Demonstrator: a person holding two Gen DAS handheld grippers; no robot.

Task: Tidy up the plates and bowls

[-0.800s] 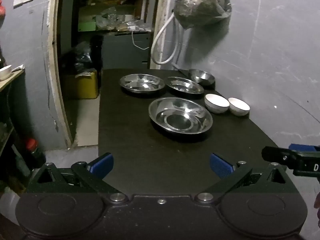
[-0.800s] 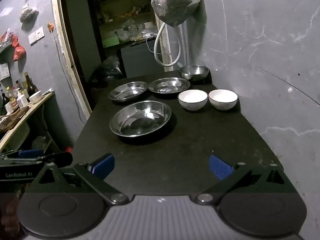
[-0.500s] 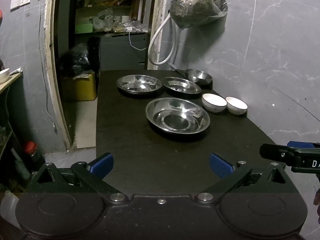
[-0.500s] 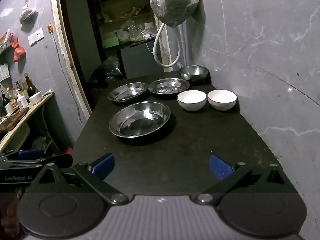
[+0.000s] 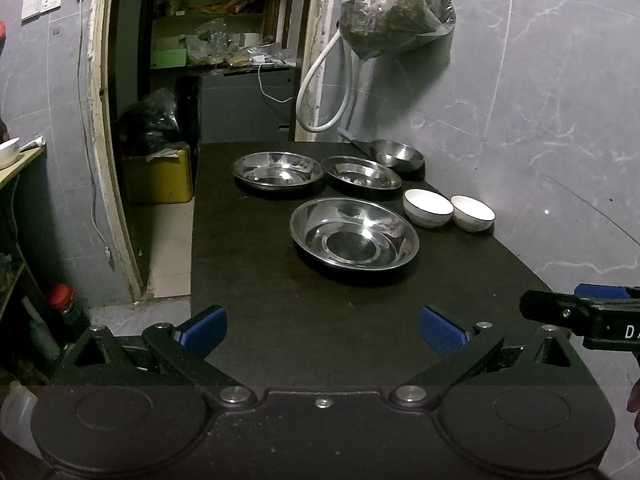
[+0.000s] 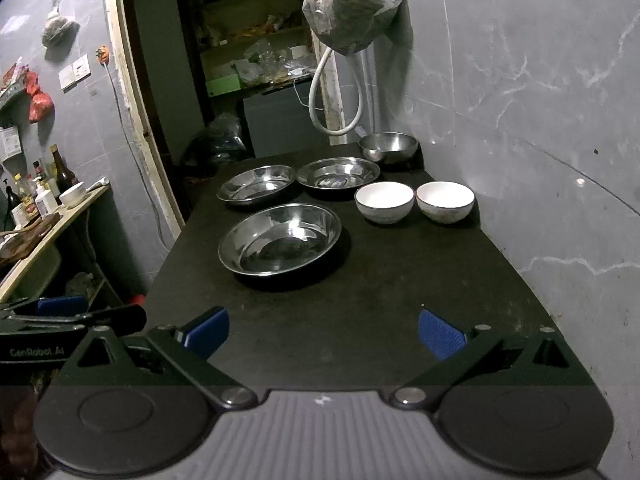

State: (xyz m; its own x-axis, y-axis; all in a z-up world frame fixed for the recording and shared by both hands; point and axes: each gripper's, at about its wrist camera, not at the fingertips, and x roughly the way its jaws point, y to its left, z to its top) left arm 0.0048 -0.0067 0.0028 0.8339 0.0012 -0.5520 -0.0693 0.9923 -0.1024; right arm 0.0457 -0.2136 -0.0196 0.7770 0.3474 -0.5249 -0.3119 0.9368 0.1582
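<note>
2 grippers, left gripper and right gripper, hang spread wide and empty, barely shifted since a moment ago, so sorting is unstarted: ahead sit 3 steel plates, then 2 white bowls and a steel bowl.

The picture's right edge is cutting off the black right gripper, well right of the left fingers. Beyond the fingers, the small steel bowl is hiding the dark table's far corner, and shelf clutter is showing too small to identify.
</note>
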